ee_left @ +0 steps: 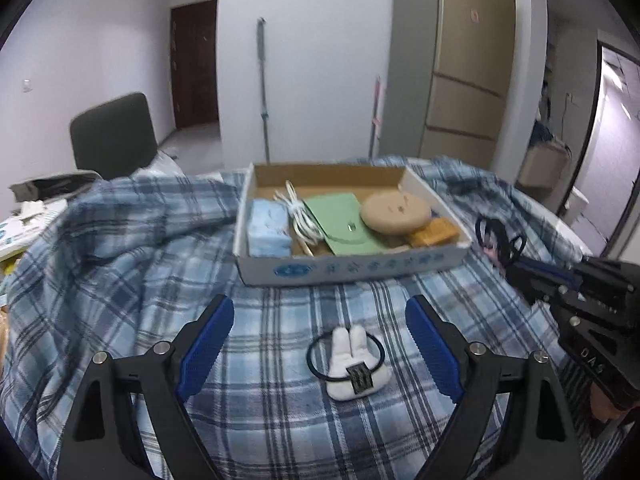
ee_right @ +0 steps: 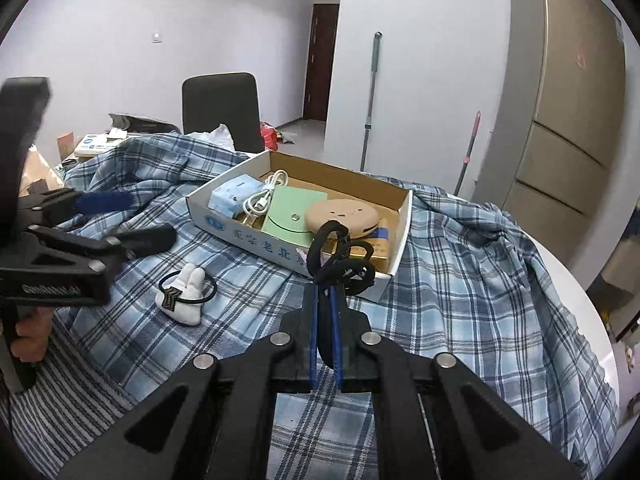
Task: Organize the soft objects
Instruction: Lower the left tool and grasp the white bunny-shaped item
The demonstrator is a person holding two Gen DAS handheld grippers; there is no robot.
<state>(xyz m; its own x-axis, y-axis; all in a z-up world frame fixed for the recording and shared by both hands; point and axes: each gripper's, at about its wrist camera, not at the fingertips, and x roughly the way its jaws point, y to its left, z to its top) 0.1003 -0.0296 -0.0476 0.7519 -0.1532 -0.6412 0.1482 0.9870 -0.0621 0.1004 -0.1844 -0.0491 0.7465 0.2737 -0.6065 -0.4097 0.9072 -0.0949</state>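
Two hair ties are out. One, a black loop with a white plush bunny [ee_left: 352,364], lies on the plaid cloth [ee_left: 120,280] over the tabletop, near the open cardboard box [ee_left: 344,268]. The left gripper [ee_left: 320,344] hangs over it, jaws spread wide on either side, touching nothing. To the right, the right gripper [ee_right: 325,296] is clenched on the other, a bunch of black elastic hair tie [ee_right: 340,260], held up in front of the box's near wall. The box holds one blue tissue pack [ee_left: 268,224], one white cable [ee_left: 300,216], one green pouch [ee_left: 344,220] and one round tan cushion [ee_left: 396,210].
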